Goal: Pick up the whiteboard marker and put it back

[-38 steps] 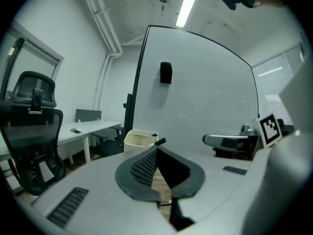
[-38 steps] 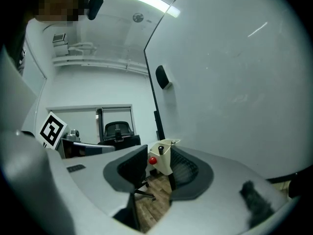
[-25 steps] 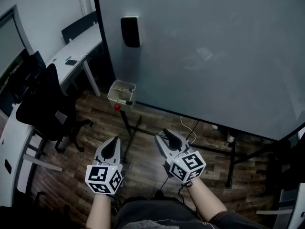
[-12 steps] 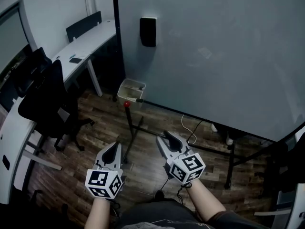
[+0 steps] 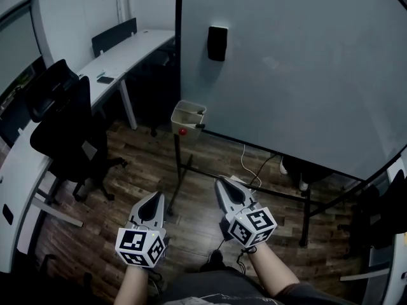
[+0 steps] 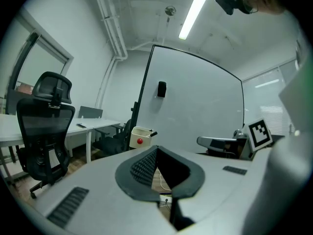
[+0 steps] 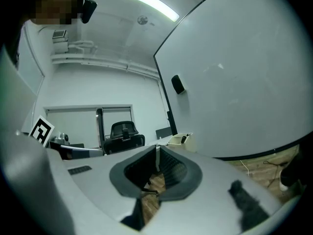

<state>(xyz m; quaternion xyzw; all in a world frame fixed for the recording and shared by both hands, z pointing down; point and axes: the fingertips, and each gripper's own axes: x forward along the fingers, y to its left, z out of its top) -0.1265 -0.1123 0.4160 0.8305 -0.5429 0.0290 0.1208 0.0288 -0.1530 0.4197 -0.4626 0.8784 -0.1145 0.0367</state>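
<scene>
Plainly, the marker (image 5: 200, 126) pokes from the box (image 5: 184, 114) under the whiteboard (image 5: 305, 75), well apart from both grippers. The left gripper (image 5: 153, 197) has its fingers pressed together. The right gripper (image 5: 224, 184) has just been closing on nothing. That fits before pickup or after return.

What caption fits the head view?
Left gripper and right gripper, its empty jaws just closing, face the whiteboard and its tray.

black chair (image 5: 63, 126) beside white desk (image 5: 137, 46) | dark wood floor (image 5: 140, 170)
</scene>
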